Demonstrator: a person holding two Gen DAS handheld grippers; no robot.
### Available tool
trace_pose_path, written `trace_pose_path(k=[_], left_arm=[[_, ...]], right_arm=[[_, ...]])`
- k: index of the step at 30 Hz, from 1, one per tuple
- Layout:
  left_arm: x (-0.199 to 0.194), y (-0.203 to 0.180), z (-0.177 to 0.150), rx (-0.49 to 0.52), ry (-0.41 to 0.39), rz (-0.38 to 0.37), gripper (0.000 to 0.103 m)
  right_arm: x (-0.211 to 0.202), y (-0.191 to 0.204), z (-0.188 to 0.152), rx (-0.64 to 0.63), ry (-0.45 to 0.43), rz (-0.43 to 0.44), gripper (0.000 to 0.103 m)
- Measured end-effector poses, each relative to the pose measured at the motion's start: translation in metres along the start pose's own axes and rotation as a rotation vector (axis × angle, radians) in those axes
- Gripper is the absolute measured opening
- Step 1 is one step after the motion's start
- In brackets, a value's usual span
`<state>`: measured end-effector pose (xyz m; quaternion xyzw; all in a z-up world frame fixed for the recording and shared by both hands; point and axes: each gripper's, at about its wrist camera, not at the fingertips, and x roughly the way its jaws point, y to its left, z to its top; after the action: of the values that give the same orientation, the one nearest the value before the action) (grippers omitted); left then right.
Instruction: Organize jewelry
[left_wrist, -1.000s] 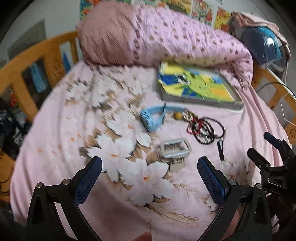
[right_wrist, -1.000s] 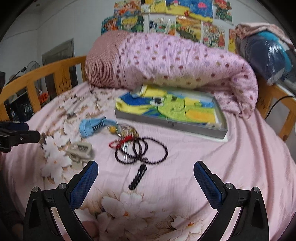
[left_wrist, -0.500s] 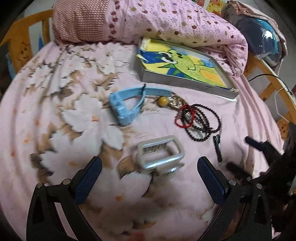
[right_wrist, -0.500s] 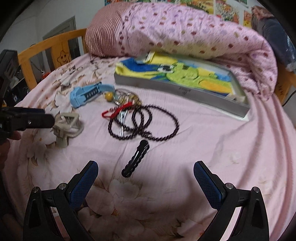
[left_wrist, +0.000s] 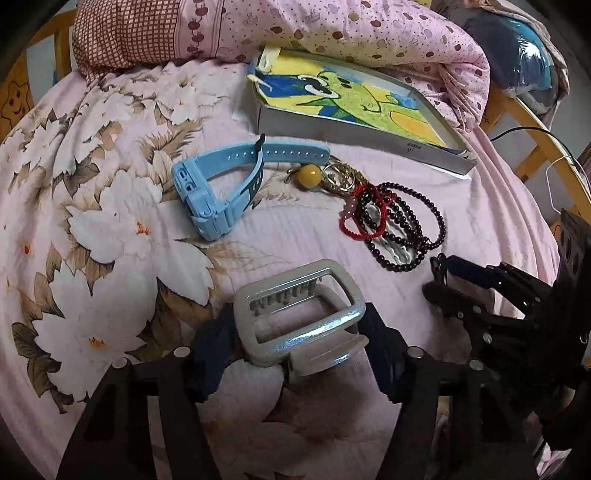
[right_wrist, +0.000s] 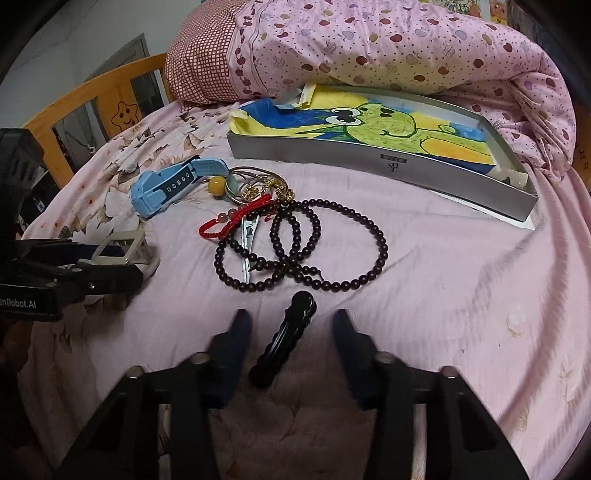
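A silver claw hair clip (left_wrist: 299, 321) lies on the floral pink bedsheet, and my left gripper (left_wrist: 297, 332) is shut on it, one blue pad against each side. A black hair clip (right_wrist: 284, 343) lies between the fingers of my right gripper (right_wrist: 291, 325), which is open, with gaps on both sides. Beyond them lie a blue watch (left_wrist: 218, 188), a yellow bead with gold rings (left_wrist: 309, 172), a red string bracelet (right_wrist: 229, 221) and a black bead necklace (right_wrist: 332, 251). A shallow silver box (right_wrist: 388, 166) lined with a cartoon drawing sits behind.
A rolled pink quilt (right_wrist: 369, 48) lies against the back of the silver box. Wooden bed rails (right_wrist: 92, 96) run along the left edge and the right edge (left_wrist: 535, 118). A blue bag (left_wrist: 524, 66) sits at the far right corner.
Both grippers have moved forward and down over the bed. The left one closed from wide open onto the silver clip. The right one narrowed around the black clip.
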<state>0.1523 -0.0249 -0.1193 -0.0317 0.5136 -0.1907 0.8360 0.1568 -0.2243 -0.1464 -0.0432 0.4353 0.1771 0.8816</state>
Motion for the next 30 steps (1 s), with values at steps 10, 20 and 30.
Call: trace_pose_path(k=[10,20,30], left_arm=[[-0.013,-0.010,-0.005,0.019,-0.072,0.021,0.057],[-0.032,-0.019,-0.002,0.010,-0.172,0.012,0.057],[-0.025,-0.022,0.076,-0.043,-0.270,-0.011,0.057]], right_arm=[[-0.010,0.000,-0.003,0.024,-0.037,0.020,0.014],[-0.033,-0.003,0.013,0.068,-0.139,0.069,0.014],[-0.028,-0.051,0.085,0.070,-0.247,0.066,0.014]])
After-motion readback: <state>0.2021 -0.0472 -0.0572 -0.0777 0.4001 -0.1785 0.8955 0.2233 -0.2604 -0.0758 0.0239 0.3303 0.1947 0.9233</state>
